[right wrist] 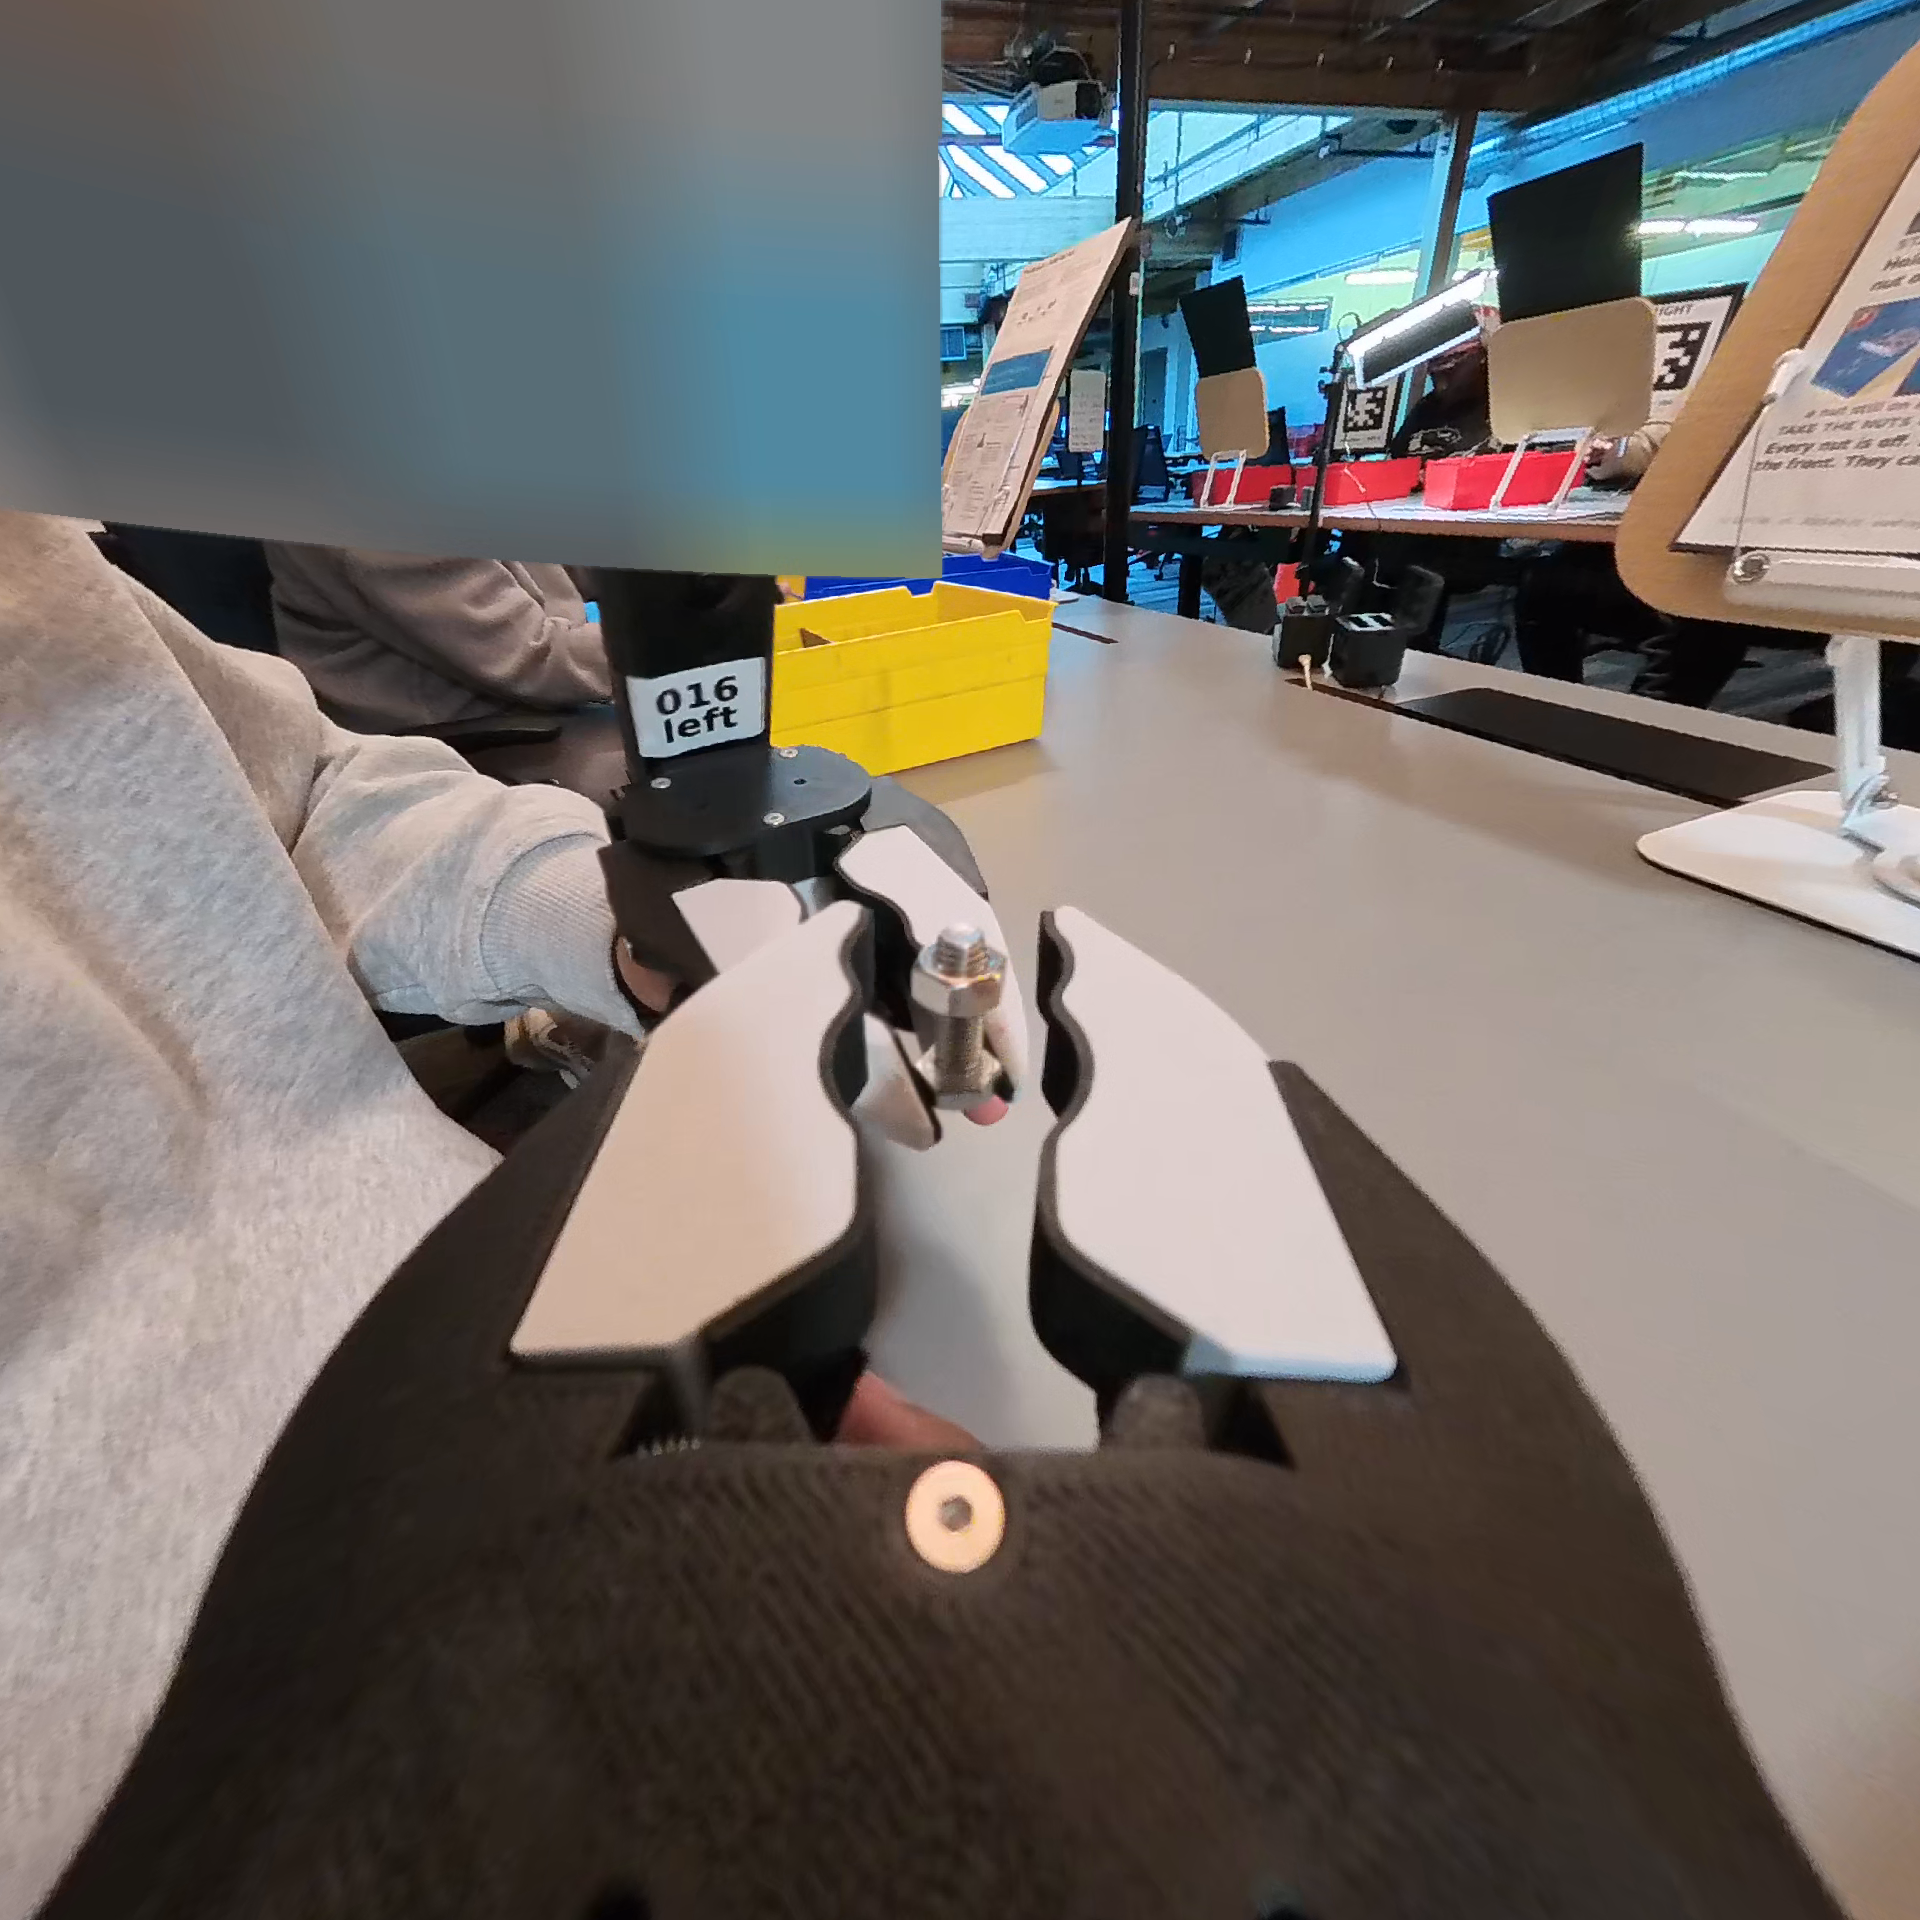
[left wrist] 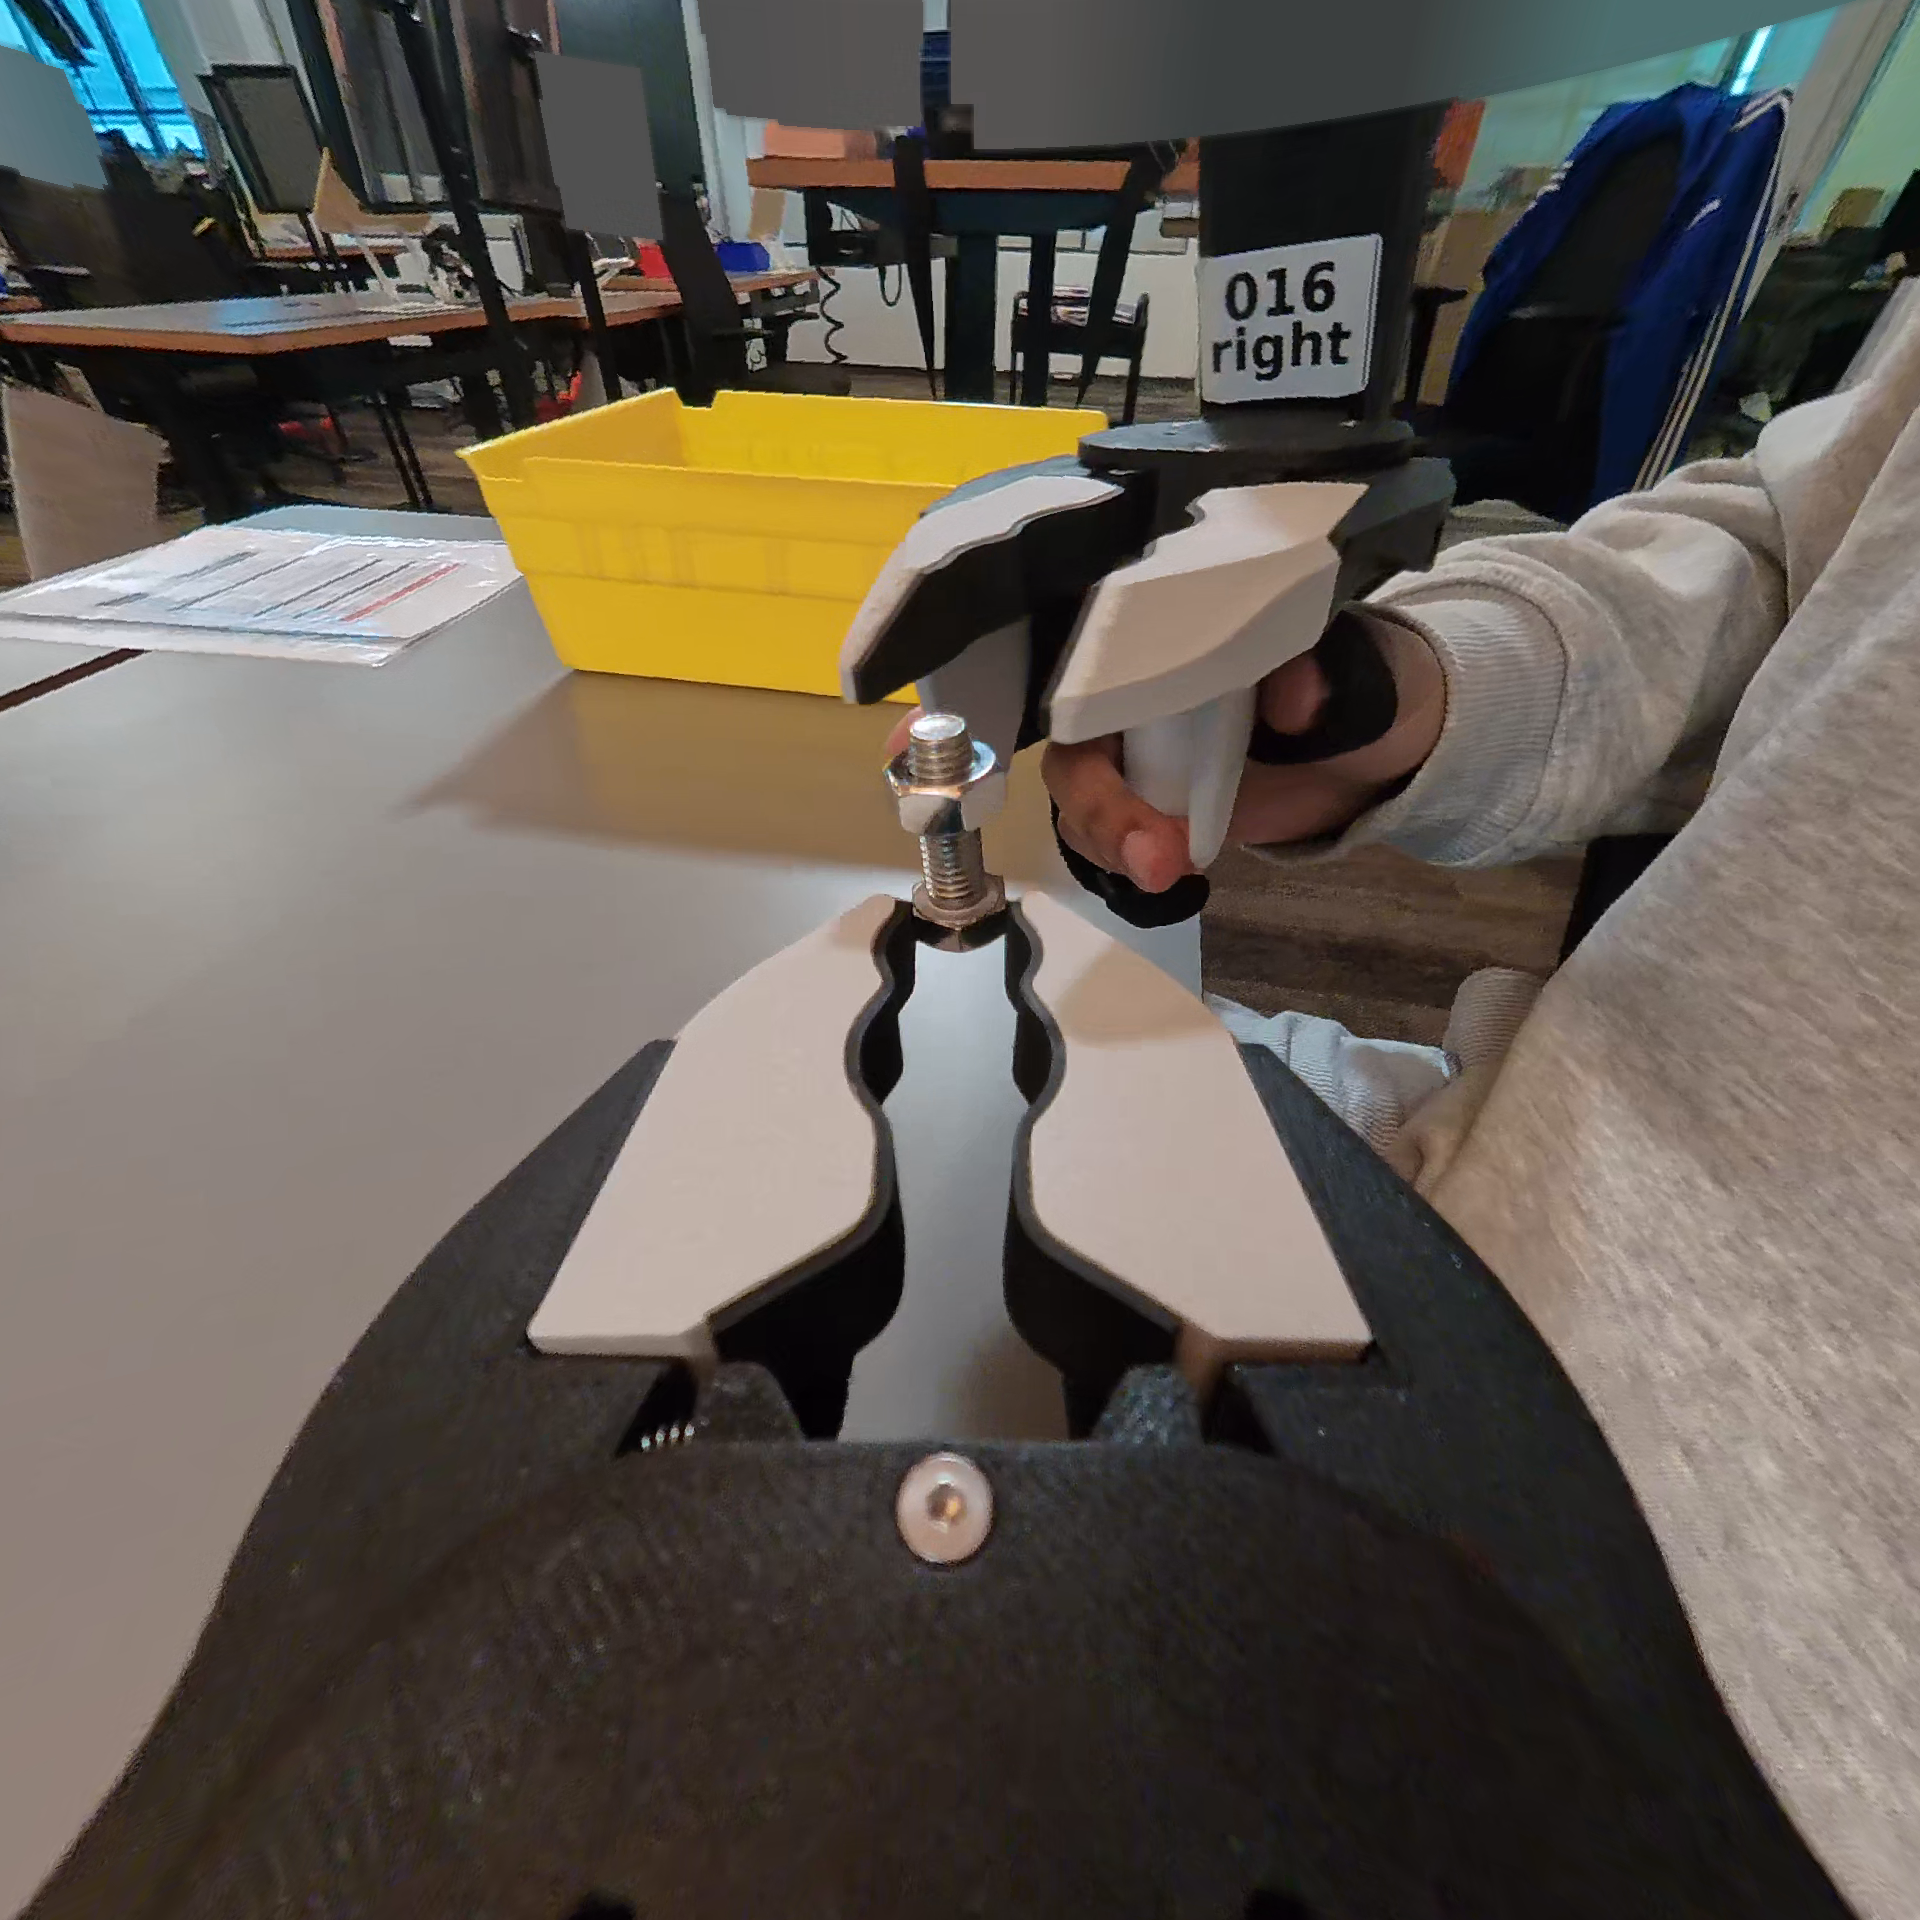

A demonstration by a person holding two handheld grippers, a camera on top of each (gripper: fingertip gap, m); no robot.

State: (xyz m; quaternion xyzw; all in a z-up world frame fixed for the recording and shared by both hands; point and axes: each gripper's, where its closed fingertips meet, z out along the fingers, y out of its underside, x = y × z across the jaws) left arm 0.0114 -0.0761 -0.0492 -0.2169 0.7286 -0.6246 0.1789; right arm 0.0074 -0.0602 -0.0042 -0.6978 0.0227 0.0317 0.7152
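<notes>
Left gripper (left wrist: 956,920): its two fingertips are clamped on the hex head at the lower end of a bolt (left wrist: 943,847), holding it upright just past the tips, above the table (left wrist: 312,935).
Bolt: silver and threaded, its free end points up; a hex nut (left wrist: 935,781) sits on the thread near the top, well apart from the head.
Right gripper (right wrist: 951,940): its fingers stand apart with a clear gap between them; the bolt and nut show through that gap, just beyond the tips. From the left wrist view one of its fingers lies against the nut's far side; whether the other touches it I cannot tell.
Hands: a hand (left wrist: 1195,790) in a grey sleeve grips the right gripper's handle, to the right of the bolt.
Beyond the left gripper: a yellow bin (left wrist: 727,540) on the table, with a laminated sheet (left wrist: 260,592) to its left.
Right of the right gripper: a board on a white stand (right wrist: 1808,831).
</notes>
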